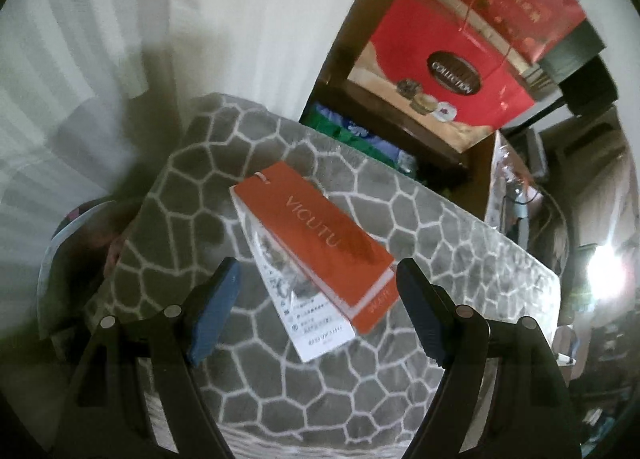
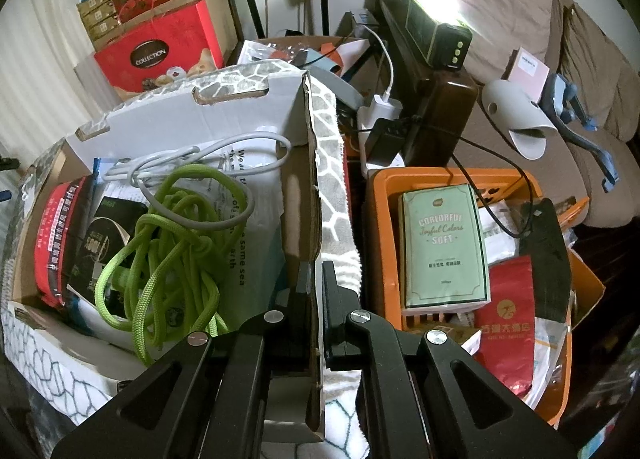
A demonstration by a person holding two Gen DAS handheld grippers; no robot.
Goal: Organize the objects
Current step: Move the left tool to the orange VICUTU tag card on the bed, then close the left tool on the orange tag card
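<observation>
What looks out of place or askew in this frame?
The orange VICUTU tag lies diagonally on the grey patterned blanket, outside any container. The green rope sits tangled in the cardboard box.

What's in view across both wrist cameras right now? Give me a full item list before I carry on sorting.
orange tag booklet: one, orange and white, lying on the grey patterned blanket
cardboard box: one, white outside, brown inside, left of the orange basket
green rope: one tangled bundle, lime, inside the cardboard box
white cable: one, coiled, above the rope in the box
mint pack: one, pale green, in the orange basket
red gift boxes: at least two, stacked at the back left
left gripper: open, above the booklet
right gripper: shut on the cardboard box wall
</observation>
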